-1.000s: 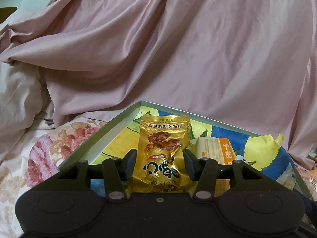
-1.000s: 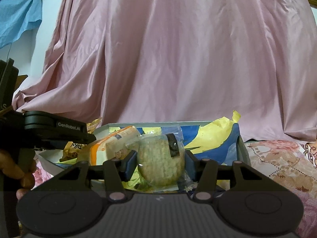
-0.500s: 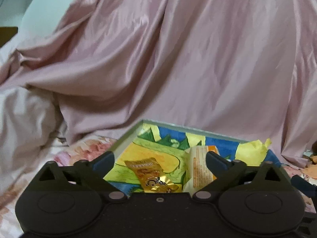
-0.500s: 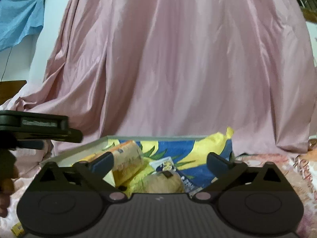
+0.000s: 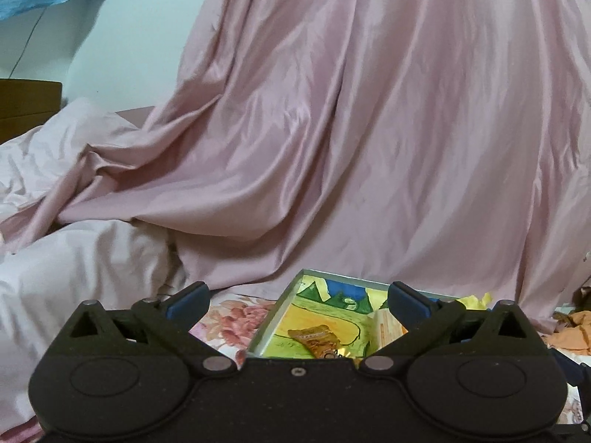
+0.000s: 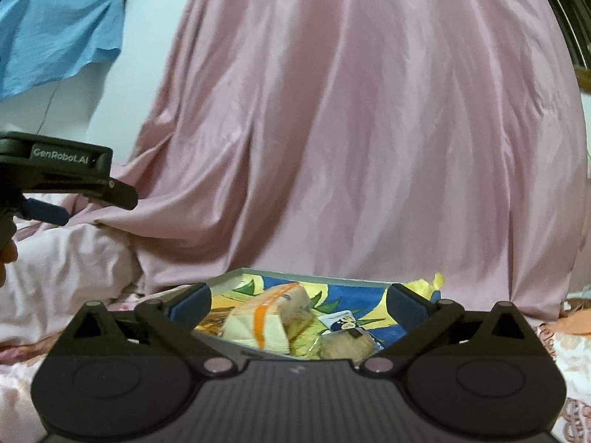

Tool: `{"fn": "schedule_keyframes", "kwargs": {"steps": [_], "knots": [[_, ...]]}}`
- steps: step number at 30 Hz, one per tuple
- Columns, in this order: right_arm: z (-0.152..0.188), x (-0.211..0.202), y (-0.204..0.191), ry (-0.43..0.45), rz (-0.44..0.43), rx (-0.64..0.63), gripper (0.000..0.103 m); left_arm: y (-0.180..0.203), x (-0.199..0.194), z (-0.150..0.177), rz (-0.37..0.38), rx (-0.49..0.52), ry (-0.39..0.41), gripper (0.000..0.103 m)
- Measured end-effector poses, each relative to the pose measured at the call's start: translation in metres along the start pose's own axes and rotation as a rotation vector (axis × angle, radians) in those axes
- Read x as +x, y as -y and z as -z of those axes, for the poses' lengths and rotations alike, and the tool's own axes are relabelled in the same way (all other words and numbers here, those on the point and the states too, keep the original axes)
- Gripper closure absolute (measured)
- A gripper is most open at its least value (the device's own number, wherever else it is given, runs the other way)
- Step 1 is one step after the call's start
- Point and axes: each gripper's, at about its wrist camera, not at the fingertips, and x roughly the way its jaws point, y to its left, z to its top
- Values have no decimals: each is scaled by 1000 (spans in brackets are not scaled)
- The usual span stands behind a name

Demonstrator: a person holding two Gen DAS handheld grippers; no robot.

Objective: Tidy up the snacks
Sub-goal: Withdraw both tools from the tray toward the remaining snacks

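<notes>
A shallow tray (image 5: 275, 315) with a yellow, green and blue printed lining lies on the bed. In the left wrist view a gold snack packet (image 5: 317, 339) lies flat inside it, beside an orange and cream packet (image 5: 386, 326). My left gripper (image 5: 297, 301) hangs open above the tray's near left corner, holding nothing. In the right wrist view the tray (image 6: 325, 280) holds the orange and cream packet (image 6: 264, 319) and a round cracker in a clear wrapper (image 6: 345, 345). My right gripper (image 6: 299, 301) is open and empty above them. The left gripper (image 6: 55, 181) shows at the left edge.
A pink satin sheet (image 5: 369, 129) hangs behind the tray like a wall. Pale bedding (image 5: 74, 258) is piled at the left and a floral bedspread (image 5: 229, 317) lies under the tray. A blue cloth (image 6: 55, 44) hangs on the wall. Orange fabric (image 5: 572, 332) lies at the right.
Both grippers opened and dropped their loads into the tray: the gold packet from the left, the round cracker from the right. Both then rose and drew back.
</notes>
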Motion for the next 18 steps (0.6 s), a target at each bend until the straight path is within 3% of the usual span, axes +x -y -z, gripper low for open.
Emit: {"fn": "schedule_keyframes", "kwargs": {"steps": [7, 18], "knots": [[5, -55, -20, -40, 7, 35, 0, -14, -50, 18, 24, -13, -8, 1], [15, -135, -34, -86, 20, 99, 0, -28, -108, 72, 22, 12, -115, 1]]}}
